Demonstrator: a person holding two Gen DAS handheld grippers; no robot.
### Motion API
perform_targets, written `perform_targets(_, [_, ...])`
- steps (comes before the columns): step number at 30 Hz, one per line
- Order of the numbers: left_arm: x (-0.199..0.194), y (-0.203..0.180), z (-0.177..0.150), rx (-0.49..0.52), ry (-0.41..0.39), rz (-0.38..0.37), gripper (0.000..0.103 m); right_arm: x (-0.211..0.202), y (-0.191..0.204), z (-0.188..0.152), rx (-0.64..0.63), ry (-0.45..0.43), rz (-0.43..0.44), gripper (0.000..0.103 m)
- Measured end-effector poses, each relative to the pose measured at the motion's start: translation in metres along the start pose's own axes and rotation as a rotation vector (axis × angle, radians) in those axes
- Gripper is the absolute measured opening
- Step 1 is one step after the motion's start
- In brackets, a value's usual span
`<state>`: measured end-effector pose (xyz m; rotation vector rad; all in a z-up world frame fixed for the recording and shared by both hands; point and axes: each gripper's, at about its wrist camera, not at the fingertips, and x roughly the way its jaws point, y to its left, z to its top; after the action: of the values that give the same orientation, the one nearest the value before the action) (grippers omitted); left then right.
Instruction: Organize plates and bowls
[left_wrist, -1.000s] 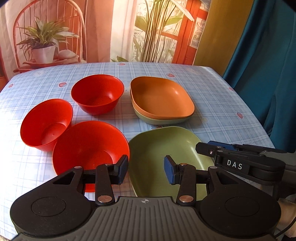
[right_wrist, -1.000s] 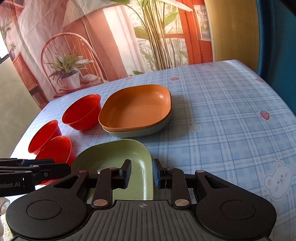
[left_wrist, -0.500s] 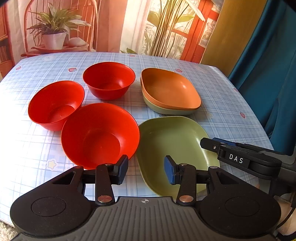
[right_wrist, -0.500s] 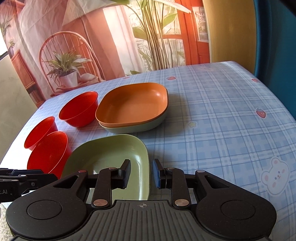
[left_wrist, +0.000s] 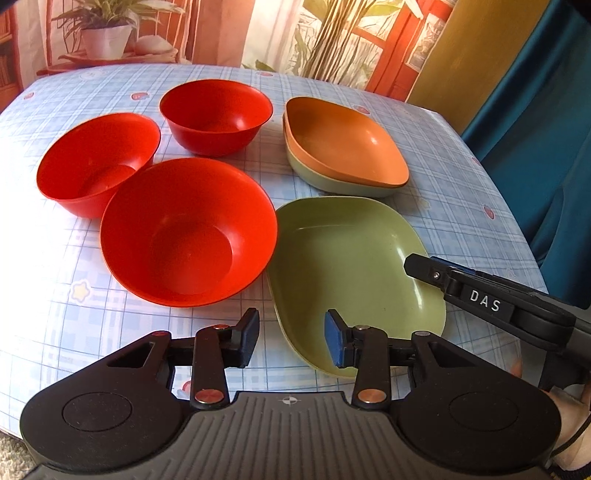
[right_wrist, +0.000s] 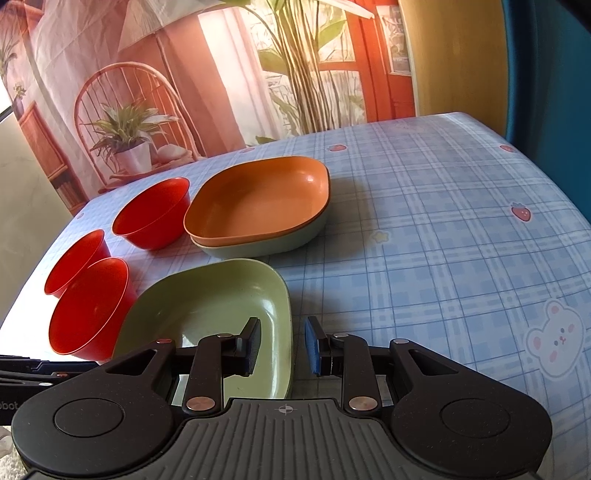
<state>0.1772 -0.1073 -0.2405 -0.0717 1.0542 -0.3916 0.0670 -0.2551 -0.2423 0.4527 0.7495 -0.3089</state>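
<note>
We see three red bowls (left_wrist: 188, 232), an orange plate (left_wrist: 343, 144) nested on a green one, another green plate (left_wrist: 354, 266), and a blue plaid tablecloth (right_wrist: 443, 229).

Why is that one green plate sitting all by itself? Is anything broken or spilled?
Nothing looks broken or spilled. The lone green plate just isn't stacked yet: the orange plate already sits nested in another green plate behind it. The three red bowls are loose too, each upright on the tablecloth.
</note>
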Motion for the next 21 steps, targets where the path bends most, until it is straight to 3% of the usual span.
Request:
perform_targets(4, [0.009, 0.007, -0.003, -0.035, 0.027, -0.021, 0.020, 0.000, -0.002, 0.000, 0.008, 0.001, -0.001, 0.024])
perform_targets(7, [0.009, 0.007, -0.004, -0.032, 0.022, -0.035, 0.016, 0.001, -0.002, -0.001, 0.009, -0.001, -0.002, 0.024])
perform_targets(9, [0.009, 0.007, -0.003, -0.032, 0.023, -0.042, 0.016, 0.003, -0.001, -0.001, 0.008, 0.005, 0.008, 0.023])
perform_targets(11, [0.009, 0.006, -0.003, -0.038, 0.026, -0.054, 0.015, 0.003, 0.000, -0.002, 0.000, 0.007, 0.007, 0.016])
perform_targets(21, [0.007, -0.002, -0.002, 0.015, 0.018, -0.044, 0.015, -0.004, -0.002, 0.000, -0.003, -0.016, 0.005, 0.015])
